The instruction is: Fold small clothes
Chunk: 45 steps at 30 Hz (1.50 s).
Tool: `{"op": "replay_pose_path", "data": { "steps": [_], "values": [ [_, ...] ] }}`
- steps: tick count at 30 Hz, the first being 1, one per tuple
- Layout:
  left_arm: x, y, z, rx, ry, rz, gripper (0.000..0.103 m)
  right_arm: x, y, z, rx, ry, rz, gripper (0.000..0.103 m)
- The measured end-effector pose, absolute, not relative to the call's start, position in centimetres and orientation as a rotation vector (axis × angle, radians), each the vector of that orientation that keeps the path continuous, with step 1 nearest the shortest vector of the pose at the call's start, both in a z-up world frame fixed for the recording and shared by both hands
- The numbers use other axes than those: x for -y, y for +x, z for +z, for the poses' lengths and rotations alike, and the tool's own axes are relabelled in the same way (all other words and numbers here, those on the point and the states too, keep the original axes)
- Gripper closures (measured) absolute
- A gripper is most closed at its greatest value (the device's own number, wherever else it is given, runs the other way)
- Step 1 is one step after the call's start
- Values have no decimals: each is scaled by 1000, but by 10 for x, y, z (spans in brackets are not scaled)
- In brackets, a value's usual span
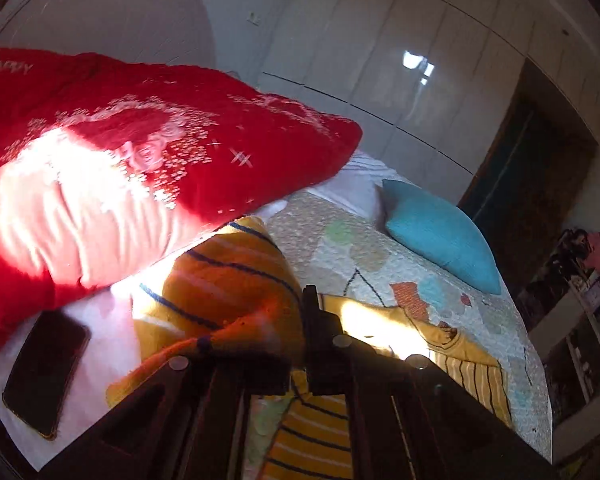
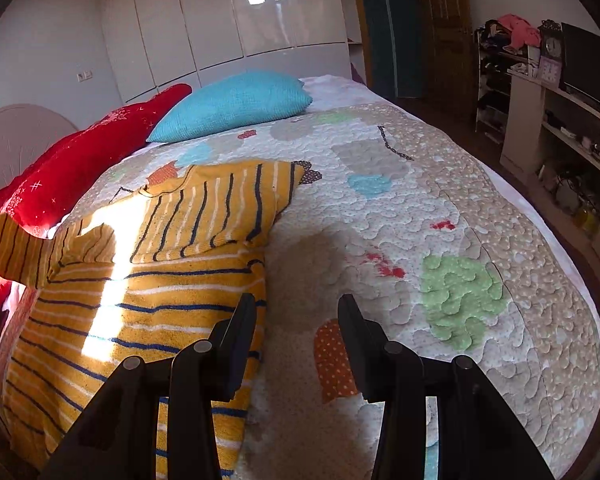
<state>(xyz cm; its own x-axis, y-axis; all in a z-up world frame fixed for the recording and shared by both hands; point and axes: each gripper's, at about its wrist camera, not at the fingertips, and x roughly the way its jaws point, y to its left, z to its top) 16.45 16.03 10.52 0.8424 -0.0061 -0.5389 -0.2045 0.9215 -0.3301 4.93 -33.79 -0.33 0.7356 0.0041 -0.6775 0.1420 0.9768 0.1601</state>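
Observation:
A small yellow sweater (image 2: 148, 280) with navy and white stripes lies on the patterned quilt (image 2: 440, 208). Its right sleeve is folded across the chest. My left gripper (image 1: 296, 320) is shut on the sweater's left sleeve (image 1: 228, 280) and holds it lifted off the bed, near the red pillow. The lifted sleeve shows at the left edge of the right wrist view (image 2: 12, 248). My right gripper (image 2: 296, 308) is open and empty, low over the quilt at the sweater's right edge, with its left finger over the fabric.
A red pillow (image 1: 120, 160) and a teal pillow (image 2: 236, 104) lie at the head of the bed. A black phone (image 1: 46, 372) rests on the white sheet beside the sweater. Wardrobes stand behind the bed, and shelves (image 2: 560, 120) to the right.

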Motion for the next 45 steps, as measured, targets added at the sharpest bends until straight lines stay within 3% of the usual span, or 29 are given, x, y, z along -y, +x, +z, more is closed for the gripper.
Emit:
{"op": "replay_pose_path", "data": {
  "steps": [4, 10, 12, 14, 15, 17, 19, 23, 27, 31, 35, 39, 40, 41, 42, 43, 45],
  "values": [
    [-61, 204, 108, -635, -336, -110, 99, 353, 38, -14, -752, 255, -78, 57],
    [81, 246, 48, -803, -221, -330, 98, 375, 29, -25, -767, 281, -101, 57],
    [114, 251, 22, -879, -166, -342, 95, 381, 27, -26, -771, 287, -110, 57],
    [126, 252, 4, -936, -156, -367, 84, 386, 27, -26, -769, 302, -109, 57],
    [126, 247, 0, -941, -163, -385, 82, 387, 27, -25, -769, 307, -106, 57],
    [120, 233, 4, -929, -172, -425, 61, 387, 29, -22, -763, 312, -98, 57],
    [107, 215, 15, -902, -184, -454, 47, 381, 34, -17, -757, 307, -80, 57],
    [59, 176, 43, -840, -218, -461, 28, 352, 53, 1, -737, 291, 6, 55],
    [-1, 133, 53, -795, -233, -342, 25, 306, 86, 14, -724, 230, 120, 44],
    [-49, 97, 45, -769, -213, -189, 24, 250, 122, 13, -736, 98, 214, 43],
    [-82, 71, 27, -775, -218, -116, 24, 177, 132, 8, -717, -157, 345, 36],
    [-104, 60, 12, -787, -237, -83, 24, 116, 137, -16, -684, -492, 353, 36],
    [-109, 60, 9, -793, -243, -74, 24, 107, 141, -22, -677, -552, 340, 41],
    [-113, 59, 6, -797, -252, -69, 24, 103, 147, -26, -683, -584, 331, 52],
    [-117, 59, 4, -801, -262, -66, 24, 103, 154, -27, -704, -583, 333, 80],
    [-121, 58, 2, -802, -270, -63, 24, 106, 163, -26, -736, -547, 340, 97],
    [-127, 57, 0, -797, -280, -58, 24, 129, 178, -11, -758, -388, 348, 98]
  ]
}}
